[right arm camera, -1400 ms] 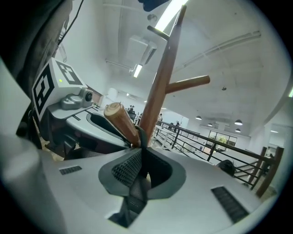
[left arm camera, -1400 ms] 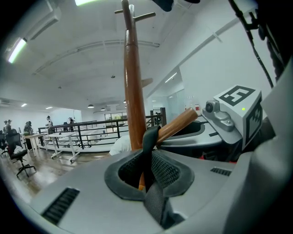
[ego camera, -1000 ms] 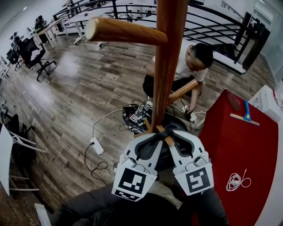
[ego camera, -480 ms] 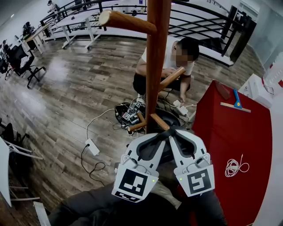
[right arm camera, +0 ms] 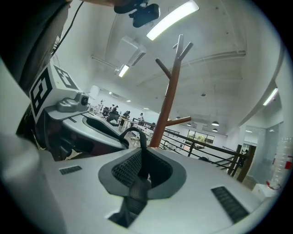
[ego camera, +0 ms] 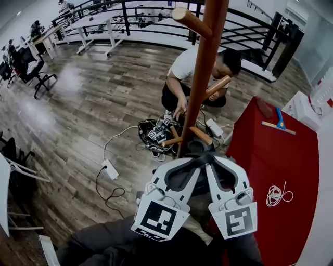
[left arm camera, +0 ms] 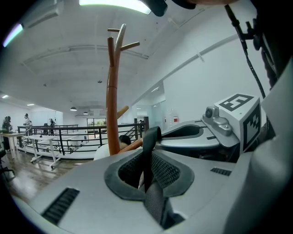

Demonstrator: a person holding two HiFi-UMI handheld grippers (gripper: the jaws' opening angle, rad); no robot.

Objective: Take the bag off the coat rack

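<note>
The wooden coat rack (ego camera: 207, 67) stands just ahead, with pegs sticking out at several heights; it also rises behind the jaws as the rack (left arm camera: 112, 96) and the rack (right arm camera: 167, 103). My left gripper (ego camera: 188, 163) and right gripper (ego camera: 212, 162) meet tip to tip in front of its base. Each is shut on the bag's black webbing strap (ego camera: 200, 156). The strap (left arm camera: 147, 153) runs up between the left gripper (left arm camera: 149, 176) jaws and loops over free of any peg. The strap (right arm camera: 138, 167) stands likewise in the right gripper (right arm camera: 139, 176). The dark bag (ego camera: 182, 181) hangs under the grippers, mostly hidden.
A person (ego camera: 195, 70) crouches behind the rack's base among cables and a black box (ego camera: 156, 136). A white power strip (ego camera: 111, 170) lies on the wood floor. A red table (ego camera: 276, 171) at right carries a coiled white cable (ego camera: 276, 196). Black railing (ego camera: 130, 15) runs behind.
The rack's top peg has shrunk and slid from upper left to upper middle, so the rack looks farther off. Both grippers stay together on the strap. The crouching person has shifted slightly.
</note>
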